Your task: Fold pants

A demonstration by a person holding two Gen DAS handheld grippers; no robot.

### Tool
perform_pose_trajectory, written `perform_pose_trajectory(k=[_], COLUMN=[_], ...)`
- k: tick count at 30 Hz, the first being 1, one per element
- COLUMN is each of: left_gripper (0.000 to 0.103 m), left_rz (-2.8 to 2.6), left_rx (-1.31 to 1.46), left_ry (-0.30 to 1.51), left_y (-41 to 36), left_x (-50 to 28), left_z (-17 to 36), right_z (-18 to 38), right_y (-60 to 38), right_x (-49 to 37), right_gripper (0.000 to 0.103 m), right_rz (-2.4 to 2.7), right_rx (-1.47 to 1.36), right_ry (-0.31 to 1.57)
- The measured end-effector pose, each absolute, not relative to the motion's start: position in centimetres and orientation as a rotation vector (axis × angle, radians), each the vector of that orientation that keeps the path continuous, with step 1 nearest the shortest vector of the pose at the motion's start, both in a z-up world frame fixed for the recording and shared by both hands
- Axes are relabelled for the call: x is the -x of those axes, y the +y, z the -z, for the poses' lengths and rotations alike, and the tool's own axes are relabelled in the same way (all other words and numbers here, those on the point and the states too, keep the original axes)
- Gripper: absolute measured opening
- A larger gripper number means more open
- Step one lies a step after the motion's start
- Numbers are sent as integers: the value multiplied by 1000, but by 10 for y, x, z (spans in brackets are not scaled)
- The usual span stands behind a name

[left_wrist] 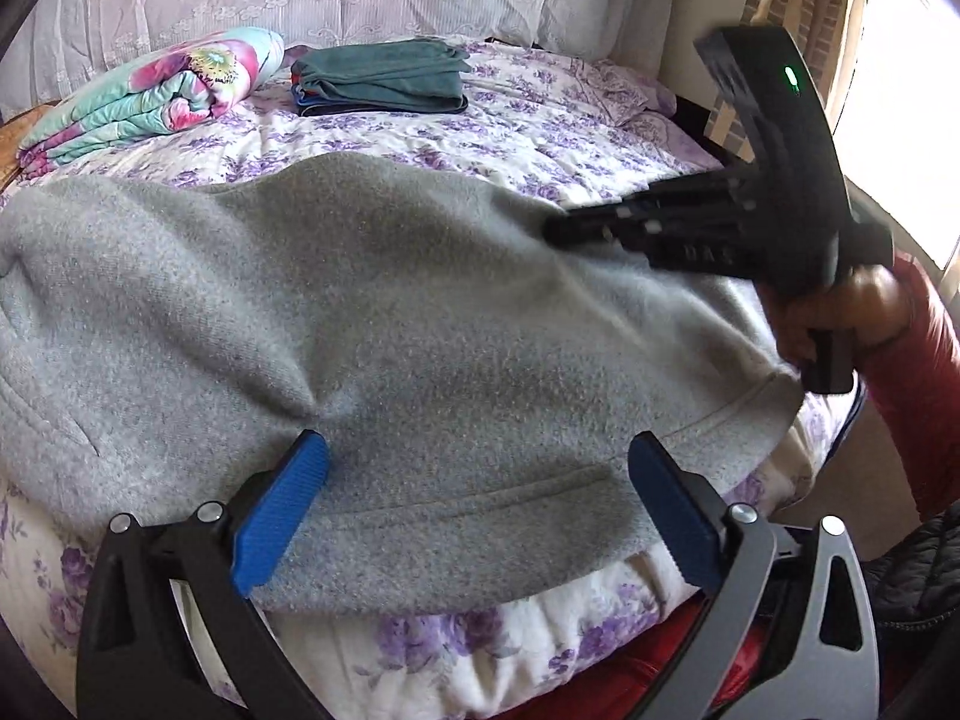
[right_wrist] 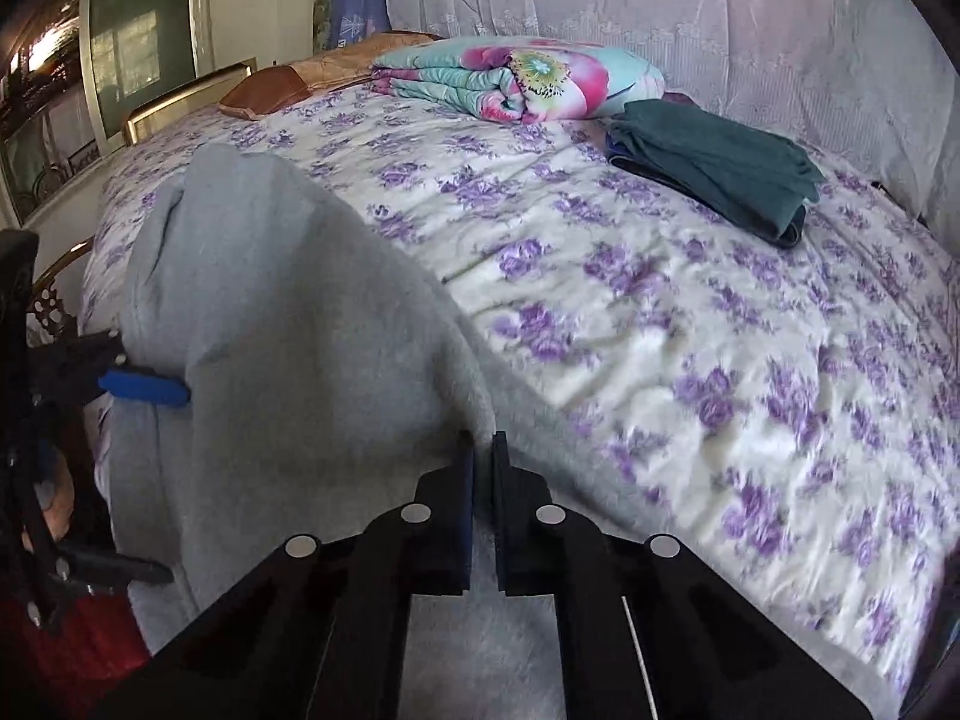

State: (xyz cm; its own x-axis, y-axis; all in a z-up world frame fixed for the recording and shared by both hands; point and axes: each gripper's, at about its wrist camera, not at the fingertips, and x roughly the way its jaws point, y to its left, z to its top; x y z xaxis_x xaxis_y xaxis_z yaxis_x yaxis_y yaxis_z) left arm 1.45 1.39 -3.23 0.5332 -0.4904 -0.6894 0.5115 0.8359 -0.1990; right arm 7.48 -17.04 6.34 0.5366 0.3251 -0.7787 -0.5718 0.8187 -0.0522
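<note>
The bed [right_wrist: 660, 324], under a purple-flowered cover, carries everything. The grey fleece pants [left_wrist: 390, 324] lie across its near edge, well short of the folded teal clothes [left_wrist: 384, 81] and the rolled floral quilt [left_wrist: 156, 90] by the far curtain.

The right tool [right_wrist: 483, 456] has its jaws drawn together at the far edge of the pants; fleece bunches at the tips, so it appears pinched between them, though the thin gap makes this hard to confirm. The left tool [left_wrist: 480, 480] stands with its blue pads [left_wrist: 282, 516] wide apart, straddling the near hem of the pants without pressing on it.

To do this step well, the left tool should probably close on the near hem before any lift, so both edges travel together and the fold lands square. Keeping the cloth taut between the two grips would limit sagging.

Waistband and leg ends are not clearly told apart, and the pants run out of view at the left.
</note>
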Motion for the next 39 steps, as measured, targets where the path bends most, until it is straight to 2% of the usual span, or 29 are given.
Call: perform_pose_trajectory(k=[3, 7, 12, 16, 18, 24, 27, 30, 32, 33, 34, 35, 36, 39], left_gripper=[98, 98, 98, 98, 98, 98, 98, 98, 98, 98, 98, 98, 98, 98], left_rz=[590, 606, 615, 618, 602, 603, 591, 580, 583, 585, 587, 587, 587, 583], left_rx=[-50, -16, 131, 143, 93, 78, 68, 39, 35, 37, 39, 39, 36, 23], left_ry=[803, 806, 800, 820, 808, 801, 791, 785, 783, 782, 781, 780, 779, 774], left_y=[11, 18, 42, 43, 37, 37, 34, 31, 32, 32, 32, 32, 32, 30], left_x=[-13, -15, -19, -19, -16, -17, -17, -15, -15, -15, -15, -16, -16, -16], left_z=[33, 30, 24, 30, 31, 36, 38, 38, 39, 38, 38, 38, 38, 38], right_z=[-67, -78, -94, -71, -61, -65, -63, -54, -51, -51, -49, -48, -46, -40], right_y=[-172, -196, -196, -158, -136, -103, -112, -129, -136, -139, -141, -144, -147, -143], right_x=[-88, -101, -129, -158, -149, -57, -58, -83, -94, -99, -105, -111, -118, -132], right_gripper=[6, 7, 9, 9, 9, 10, 10, 12, 19, 32, 39, 58, 66, 66], right_rz=[-516, -676, -609, -624, -690, -750, -778, -820, -848, -868, -889, -907, -933, -933], right_rx=[335, 87, 0, 35, 87, 352, 254, 41, -77, -146, -214, -293, -407, -561], right_ry=[828, 889, 863, 961, 979, 838, 890, 999, 1041, 1059, 1078, 1095, 1115, 1147])
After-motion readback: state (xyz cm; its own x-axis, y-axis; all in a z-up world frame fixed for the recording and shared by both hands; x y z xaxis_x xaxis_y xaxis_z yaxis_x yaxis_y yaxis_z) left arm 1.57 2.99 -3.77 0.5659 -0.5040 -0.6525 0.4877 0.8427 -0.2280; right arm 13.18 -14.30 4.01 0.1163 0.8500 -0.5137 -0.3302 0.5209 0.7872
